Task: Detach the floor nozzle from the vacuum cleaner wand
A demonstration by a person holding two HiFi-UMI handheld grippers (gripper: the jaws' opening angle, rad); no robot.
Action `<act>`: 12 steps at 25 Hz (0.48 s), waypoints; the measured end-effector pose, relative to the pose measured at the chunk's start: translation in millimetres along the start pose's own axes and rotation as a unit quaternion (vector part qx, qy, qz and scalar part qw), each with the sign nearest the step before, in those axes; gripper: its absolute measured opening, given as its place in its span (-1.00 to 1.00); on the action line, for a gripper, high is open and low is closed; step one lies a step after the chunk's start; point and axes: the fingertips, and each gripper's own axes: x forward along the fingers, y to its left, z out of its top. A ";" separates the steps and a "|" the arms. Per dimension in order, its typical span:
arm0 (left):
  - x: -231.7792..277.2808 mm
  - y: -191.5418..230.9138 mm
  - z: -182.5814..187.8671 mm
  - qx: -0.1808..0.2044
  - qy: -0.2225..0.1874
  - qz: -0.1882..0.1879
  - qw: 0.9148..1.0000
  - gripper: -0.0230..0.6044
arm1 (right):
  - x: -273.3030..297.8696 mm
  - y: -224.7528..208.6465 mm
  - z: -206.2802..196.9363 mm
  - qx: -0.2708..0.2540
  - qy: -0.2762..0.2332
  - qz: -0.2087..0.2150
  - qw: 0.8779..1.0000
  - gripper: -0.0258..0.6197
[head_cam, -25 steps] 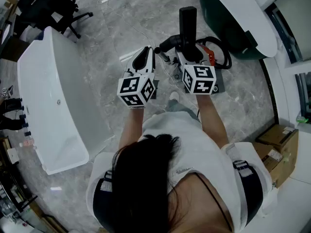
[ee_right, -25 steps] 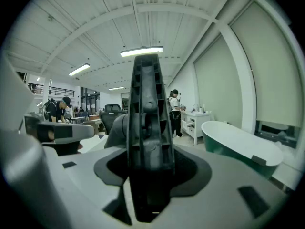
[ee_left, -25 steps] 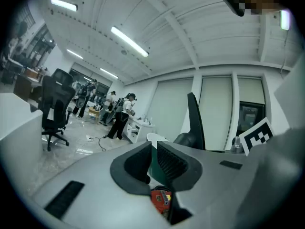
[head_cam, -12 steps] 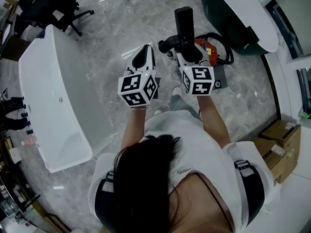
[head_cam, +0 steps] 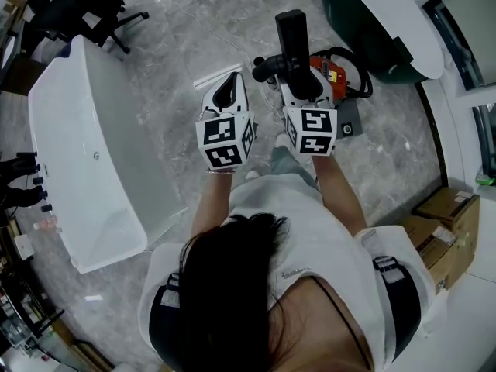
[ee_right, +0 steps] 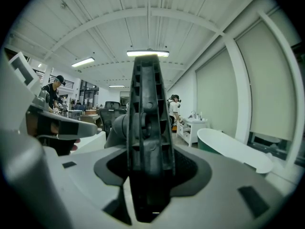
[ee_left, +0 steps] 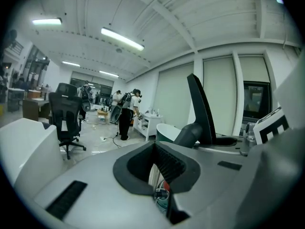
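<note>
Presumably midway | grips upright black floor nozzle (head_cam: 291, 31) between right gripper (head_cam: 297, 80) jaws, centre far | holds left gripper (head_cam: 231, 84) fully closed, empty, just left | leaves detachment unconfirmed; orange vacuum body (head_cam: 329, 76) far right.

Black vacuum part (head_cam: 291, 36), grey marbled floor (head_cam: 174, 60), white bathtub (head_cam: 74, 153)

The grey marbled tile floor (head_cam: 178, 45) carries a long white freestanding bathtub (head_cam: 77, 153) at the left. A black wheeled office chair (head_cam: 77, 10) stands beyond the tub. An orange and black vacuum cleaner (head_cam: 329, 76) stands ahead, beside a dark green white-rimmed tub (head_cam: 380, 22). Brown cardboard boxes (head_cam: 446, 223) sit at the right.
</note>
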 end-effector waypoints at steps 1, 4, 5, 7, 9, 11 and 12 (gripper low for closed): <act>-1.1 -0.6 -1.2 0.001 0.001 -0.001 1.000 -0.91 | -1.3 0.8 0.0 -0.001 -0.001 -0.003 1.000 -0.19; -6.8 -4.5 -4.9 -0.006 0.004 -0.006 1.000 -0.91 | -6.5 3.9 -1.3 -0.005 0.001 -0.007 1.000 -0.19; -8.9 -6.1 -6.6 -0.007 0.005 -0.007 1.000 -0.91 | -8.2 5.2 -1.6 -0.005 0.000 -0.007 1.000 -0.19; -12.0 -9.2 -11.1 -0.005 0.008 -0.009 1.000 -0.91 | -11.7 7.3 -2.3 -0.010 -0.001 -0.008 1.000 -0.19; -14.7 -12.2 -15.5 0.002 0.012 -0.010 1.000 -0.91 | -15.1 8.9 -3.5 -0.018 0.001 -0.014 1.000 -0.19; -18.1 -14.3 -18.2 0.009 0.012 -0.010 1.000 -0.91 | -18.4 10.9 -5.0 -0.026 0.005 -0.019 0.999 -0.19; -19.7 -14.9 -19.5 0.011 0.012 -0.010 1.000 -0.91 | -19.9 12.1 -5.5 -0.028 0.006 -0.019 0.999 -0.19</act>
